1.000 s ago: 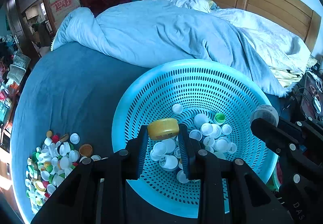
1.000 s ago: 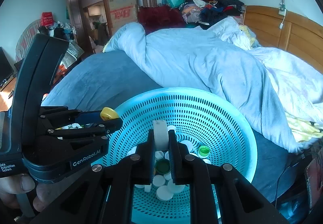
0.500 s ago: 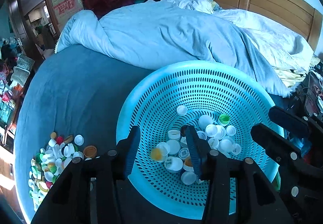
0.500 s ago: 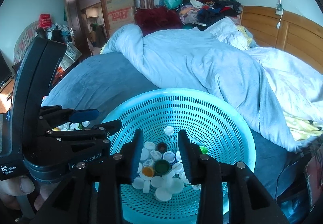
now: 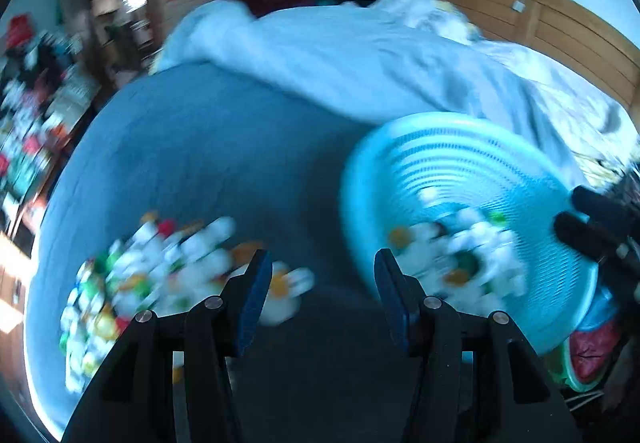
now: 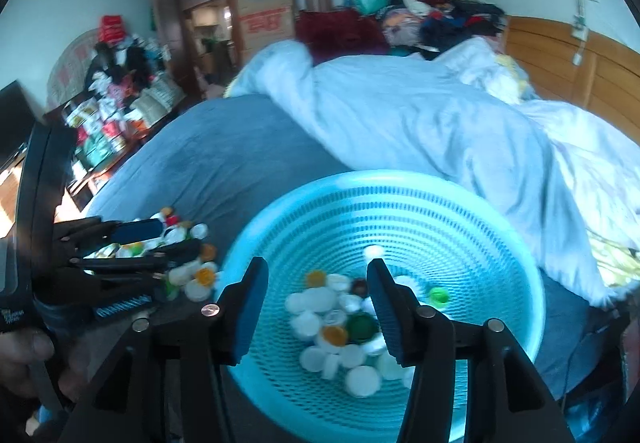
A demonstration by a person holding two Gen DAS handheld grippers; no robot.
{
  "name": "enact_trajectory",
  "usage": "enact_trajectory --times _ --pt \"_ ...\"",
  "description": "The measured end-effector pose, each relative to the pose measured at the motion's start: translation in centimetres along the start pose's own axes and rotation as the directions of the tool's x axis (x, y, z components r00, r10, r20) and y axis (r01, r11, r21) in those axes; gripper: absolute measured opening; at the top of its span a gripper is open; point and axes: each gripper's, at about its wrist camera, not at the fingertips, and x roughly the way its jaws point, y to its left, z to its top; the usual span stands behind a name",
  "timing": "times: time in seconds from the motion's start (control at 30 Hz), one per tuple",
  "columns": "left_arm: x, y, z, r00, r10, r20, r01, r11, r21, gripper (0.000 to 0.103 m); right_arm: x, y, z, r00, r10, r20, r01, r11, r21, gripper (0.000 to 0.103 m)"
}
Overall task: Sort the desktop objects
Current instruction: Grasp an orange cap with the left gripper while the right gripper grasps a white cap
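Note:
A turquoise perforated basket (image 6: 380, 179) sits on the blue bedsheet and holds a heap of bottle caps (image 6: 340, 323), mostly white, with a few orange and green. My right gripper (image 6: 316, 279) hovers over that heap, its jaws opening with nothing between them. In the blurred left wrist view, my left gripper (image 5: 322, 283) is over bare sheet between the basket (image 5: 460, 183) and a loose pile of mixed caps (image 5: 152, 275). Its jaws are opening too, and they are empty. Each gripper also shows in the other's view: the left gripper (image 6: 176, 237) over the pile, the right gripper (image 5: 572, 211) at the basket's far side.
A rumpled pale-blue duvet (image 6: 420, 115) lies behind the basket, with a wooden headboard (image 6: 580, 59) to the right. Clothes and a cardboard box (image 6: 266, 15) are stacked at the back. A cluttered shelf (image 6: 108, 123) runs along the bed's left edge. A hand (image 6: 24, 355) grips the left tool.
The left gripper let go of a yellow cap and the right of a white cap, both into the basket. Both opened. The left gripper then swung left, to between the basket and the loose pile.

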Motion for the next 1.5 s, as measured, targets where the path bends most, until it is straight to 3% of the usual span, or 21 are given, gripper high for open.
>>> enact_trajectory --times 0.17,0.27,0.43,0.57,0.7,0.73,0.77,0.93,0.97,1.03,1.07,1.13,1.2,1.3,1.5 --pt "-0.7 11.1 -6.9 0.994 0.109 -0.004 -0.109 0.981 -0.163 0.047 1.9 4.4 -0.9 0.996 0.070 -0.049 -0.073 0.995 -0.067 0.060" --pt "0.1 16.6 -11.3 0.987 0.149 -0.059 -0.159 0.958 -0.240 0.047 3.0 6.8 -1.5 0.992 0.100 -0.077 -0.108 0.989 -0.106 0.060" --pt "2.4 22.6 -16.2 0.991 0.093 -0.095 -0.123 0.913 -0.389 0.046 4.5 10.1 -2.3 0.984 0.127 -0.126 -0.146 0.977 -0.155 0.060" --pt "4.1 24.2 -16.7 0.995 0.034 -0.089 -0.071 0.885 -0.459 0.046 5.3 11.7 -2.5 0.981 0.127 -0.150 -0.154 0.971 -0.183 0.060" --pt "5.6 23.8 -16.4 0.997 0.012 -0.078 -0.046 0.892 -0.450 0.046 6.1 12.2 -2.5 0.978 0.115 -0.174 -0.147 0.971 -0.188 0.060" --pt "5.8 23.8 -16.2 0.996 0.020 -0.082 -0.054 0.895 -0.443 0.043 6.3 12.3 -2.5 0.977 0.113 -0.178 -0.147 0.971 -0.188 0.060" --pt "5.8 23.8 -16.0 0.996 0.019 -0.085 -0.055 0.896 -0.441 0.025 6.5 12.4 -2.5 0.976 0.113 -0.186 -0.149 0.971 -0.188 0.060" --pt "1.8 23.9 -16.4 0.999 -0.042 -0.012 0.032 0.894 -0.446 0.025 7.3 13.4 -2.7 0.971 0.126 -0.204 -0.166 0.967 -0.194 0.060" --pt "1.2 23.7 -16.6 0.999 -0.042 -0.005 0.036 0.902 -0.429 0.026 7.5 13.8 -2.7 0.970 0.131 -0.207 -0.172 0.966 -0.194 0.060" --pt "1.5 23.7 -17.2 0.997 0.029 -0.076 -0.056 0.923 -0.382 0.029 8.1 14.6 -3.0 0.964 0.147 -0.220 -0.191 0.962 -0.195 0.060" --pt "1.7 24.4 -17.8 0.995 -0.016 -0.100 -0.027 0.912 -0.409 0.028 8.4 15.2 -3.3 0.960 0.160 -0.229 -0.207 0.958 -0.198 0.060" --pt "0.4 25.8 -18.6 0.992 -0.120 -0.025 0.094 0.873 -0.479 0.029 8.6 16.6 -3.7 0.953 0.183 -0.242 -0.236 0.948 -0.212 0.060" --pt "0.2 26.0 -19.0 0.998 -0.029 -0.058 0.000 0.896 -0.444 0.029 8.6 17.6 -4.0 0.949 0.198 -0.246 -0.255 0.939 -0.229 0.060" --pt "0.8 26.7 -19.9 0.995 -0.068 -0.068 0.028 0.882 -0.470 0.029 9.0 18.8 -4.5 0.940 0.217 -0.263 -0.283 0.927 -0.245 0.060" --pt "1.4 25.0 -19.7 0.998 -0.039 -0.057 0.012 0.909 -0.416 0.029 9.8 20.8 -5.6 0.924 0.241 -0.298 -0.323 0.908 -0.269 0.060"
